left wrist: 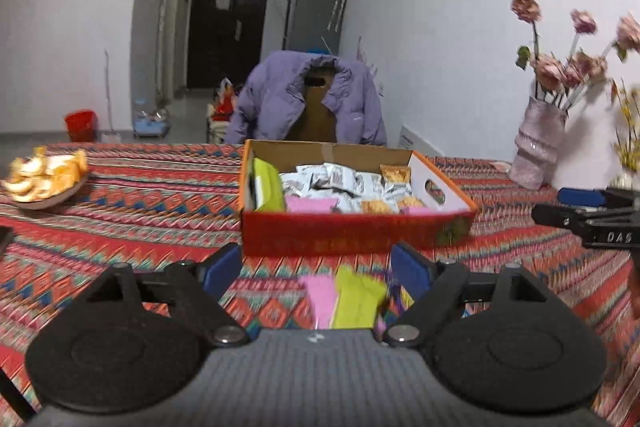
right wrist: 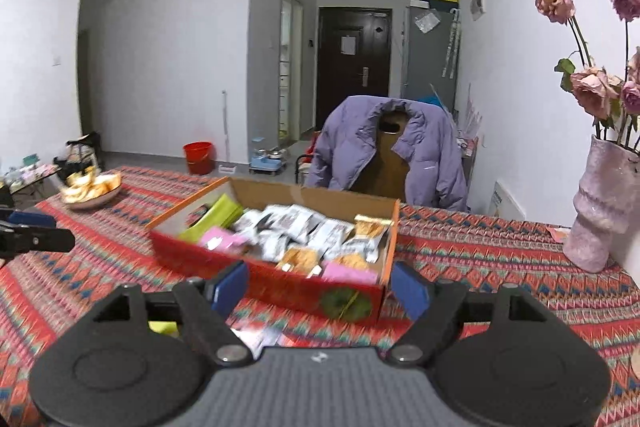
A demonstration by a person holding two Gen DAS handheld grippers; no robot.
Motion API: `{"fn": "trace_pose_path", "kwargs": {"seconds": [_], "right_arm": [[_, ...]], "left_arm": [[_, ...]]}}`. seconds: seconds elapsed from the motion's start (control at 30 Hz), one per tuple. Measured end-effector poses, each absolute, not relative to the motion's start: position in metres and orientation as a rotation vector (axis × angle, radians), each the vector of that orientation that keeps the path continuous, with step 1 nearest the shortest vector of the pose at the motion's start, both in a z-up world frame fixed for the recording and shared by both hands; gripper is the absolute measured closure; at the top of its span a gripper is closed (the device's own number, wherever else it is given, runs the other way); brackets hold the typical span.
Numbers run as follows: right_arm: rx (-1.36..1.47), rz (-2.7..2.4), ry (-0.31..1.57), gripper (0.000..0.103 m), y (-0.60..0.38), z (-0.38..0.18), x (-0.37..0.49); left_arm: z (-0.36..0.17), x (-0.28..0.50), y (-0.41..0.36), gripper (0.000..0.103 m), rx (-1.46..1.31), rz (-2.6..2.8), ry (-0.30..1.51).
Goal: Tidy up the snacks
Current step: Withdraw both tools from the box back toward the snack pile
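While your left gripper (left wrist: 316, 267) hung with its jaws spread and empty, a pink packet (left wrist: 320, 297) and a green packet (left wrist: 358, 301) lay loose on the surface (left wrist: 140, 195) at 6 o'clock of the snack box (left wrist: 352, 231). You risked nudging them off the near edge, I judge, if you came down fast. The box looked full: grey sachets (right wrist: 296, 223), orange ones, pink and green packs jumbled. Your right gripper (right wrist: 320, 287), at its 4 o'clock corner, was spread and empty too.
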State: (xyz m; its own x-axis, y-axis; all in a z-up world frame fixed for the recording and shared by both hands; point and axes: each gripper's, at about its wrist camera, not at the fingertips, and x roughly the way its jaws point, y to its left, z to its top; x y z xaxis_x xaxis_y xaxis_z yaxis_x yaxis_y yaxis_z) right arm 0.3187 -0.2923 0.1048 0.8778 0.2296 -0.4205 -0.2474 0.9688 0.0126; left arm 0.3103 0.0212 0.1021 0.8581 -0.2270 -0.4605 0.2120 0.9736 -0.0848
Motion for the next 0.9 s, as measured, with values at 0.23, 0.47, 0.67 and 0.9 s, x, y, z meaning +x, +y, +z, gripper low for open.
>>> {"fn": "trace_pose_path", "kwargs": {"seconds": [0.23,0.47,0.67,0.9], "right_arm": [[-0.050,0.285,0.461,0.018,-0.283,0.082,0.239],[0.010,0.325,0.501,0.016,-0.281,0.053,0.180],[0.024,0.307,0.540,0.016,-0.288,0.033,0.164],[0.016,0.301,0.562,0.016,-0.288,0.025,0.162]], "left_arm": [[0.082,0.224,0.021,0.018,-0.039,-0.179,0.505],[0.063,0.174,0.024,0.018,-0.057,-0.139,0.533],[0.054,0.158,0.021,0.018,-0.049,-0.133,0.549],[0.052,0.161,0.014,0.018,-0.039,-0.148,0.557]]}}
